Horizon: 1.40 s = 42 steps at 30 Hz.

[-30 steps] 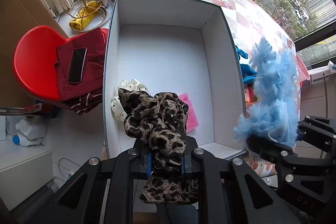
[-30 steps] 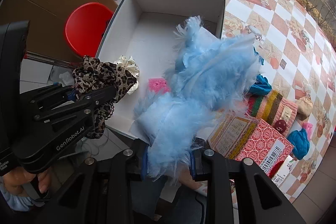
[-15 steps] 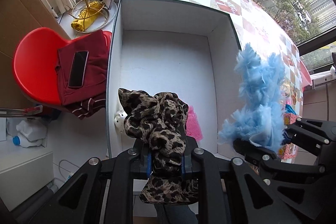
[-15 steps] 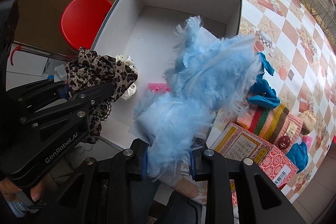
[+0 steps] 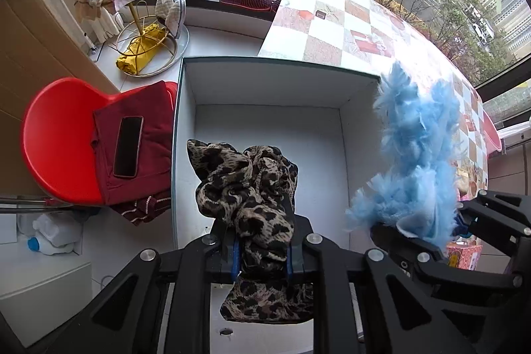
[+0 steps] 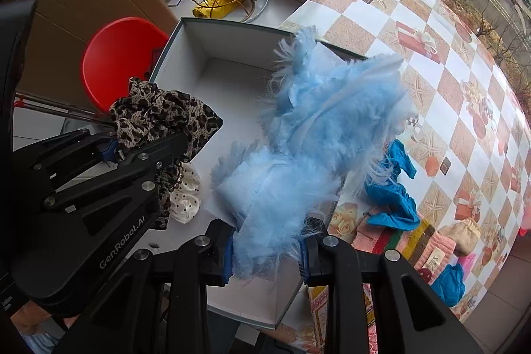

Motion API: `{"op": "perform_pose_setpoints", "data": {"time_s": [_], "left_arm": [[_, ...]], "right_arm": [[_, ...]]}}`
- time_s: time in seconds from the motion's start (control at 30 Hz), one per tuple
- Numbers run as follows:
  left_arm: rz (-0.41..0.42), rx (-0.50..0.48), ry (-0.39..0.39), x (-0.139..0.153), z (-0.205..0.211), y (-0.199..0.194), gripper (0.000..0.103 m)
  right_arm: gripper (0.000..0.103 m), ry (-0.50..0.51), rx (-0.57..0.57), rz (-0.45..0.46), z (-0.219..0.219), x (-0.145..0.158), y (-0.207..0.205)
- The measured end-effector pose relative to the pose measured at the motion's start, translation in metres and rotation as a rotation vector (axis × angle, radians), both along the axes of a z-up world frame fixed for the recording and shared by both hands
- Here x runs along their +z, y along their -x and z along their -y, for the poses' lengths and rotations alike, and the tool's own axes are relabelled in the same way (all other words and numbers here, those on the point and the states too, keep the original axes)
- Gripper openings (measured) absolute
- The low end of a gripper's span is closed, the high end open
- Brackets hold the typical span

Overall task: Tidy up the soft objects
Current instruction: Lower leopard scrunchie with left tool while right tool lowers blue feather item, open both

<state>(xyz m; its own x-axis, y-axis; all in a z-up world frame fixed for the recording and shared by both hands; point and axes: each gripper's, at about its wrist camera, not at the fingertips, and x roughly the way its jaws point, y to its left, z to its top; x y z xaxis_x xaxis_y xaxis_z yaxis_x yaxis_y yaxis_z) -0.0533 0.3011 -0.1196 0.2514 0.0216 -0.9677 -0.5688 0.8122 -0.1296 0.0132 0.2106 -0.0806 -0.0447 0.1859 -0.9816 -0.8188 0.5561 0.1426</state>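
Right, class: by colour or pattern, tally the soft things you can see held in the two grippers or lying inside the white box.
Leopard print: 1, scarf in left gripper
Light blue: 1, feathery piece in right gripper
White with black dots: 1, dotted cloth in white box
Total: 3

Leopard-print scarf (image 5: 247, 188) — blue feathery fabric (image 6: 318, 135)

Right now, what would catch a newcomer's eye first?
A fluffy blue feathery piece clamped in the right tongs, hanging over the right side of the white box. Beside it, a leopard-print cloth gripped in the left tongs, over the box's near end.
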Motion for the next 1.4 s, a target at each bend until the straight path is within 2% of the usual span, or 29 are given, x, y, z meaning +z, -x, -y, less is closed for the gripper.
{"op": "perform_pose_setpoints", "data": {"time_s": [0.2,0.7,0.8,0.87,0.9,0.93,0.97,1.03,1.07,1.2,1.23,1.3,1.4], "left_arm": [[-0.005,0.004,-0.004,-0.004,-0.004,-0.006,0.020],[-0.019,-0.008,0.019,-0.012,-0.003,-0.013,0.021],[-0.022,-0.014,0.011,-0.012,-0.002,-0.015,0.028],[-0.029,-0.010,-0.001,-0.013,-0.003,-0.014,0.038],[-0.036,-0.004,-0.012,-0.012,-0.003,-0.014,0.040],[-0.041,0.003,-0.020,-0.012,-0.004,-0.013,0.047],[-0.042,0.008,-0.021,-0.011,-0.005,-0.012,0.059],[-0.032,0.015,-0.024,-0.009,-0.007,-0.011,0.076],[-0.024,0.017,-0.036,-0.007,-0.007,-0.010,0.081],[0.001,0.000,-0.041,-0.001,-0.004,-0.011,0.087],[0.002,0.001,-0.041,-0.001,-0.004,-0.011,0.092],[0.004,0.004,-0.040,0.000,-0.004,-0.012,0.093],[0.007,0.014,-0.033,0.002,-0.004,-0.011,0.093]], "right_arm": [[0.030,0.017,0.024,0.042,-0.011,-0.002,-0.007],[0.030,0.062,0.104,0.081,-0.019,-0.016,-0.010],[0.030,0.068,0.116,0.086,-0.019,-0.017,-0.010],[0.030,0.073,0.123,0.089,-0.020,-0.018,-0.010],[0.032,0.074,0.126,0.088,-0.019,-0.018,-0.011],[0.038,0.076,0.126,0.083,-0.019,-0.018,-0.011],[0.045,0.082,0.124,0.081,-0.018,-0.019,-0.012],[0.077,0.082,0.125,0.081,-0.016,-0.020,-0.013],[0.080,0.074,0.126,0.083,-0.015,-0.019,-0.013],[0.080,0.065,0.144,0.100,-0.013,-0.016,-0.011],[0.086,0.064,0.150,0.102,-0.013,-0.015,-0.010],[0.103,0.058,0.157,0.108,-0.011,-0.014,-0.010],[0.103,0.042,0.146,0.128,-0.006,-0.007,-0.012]]}}
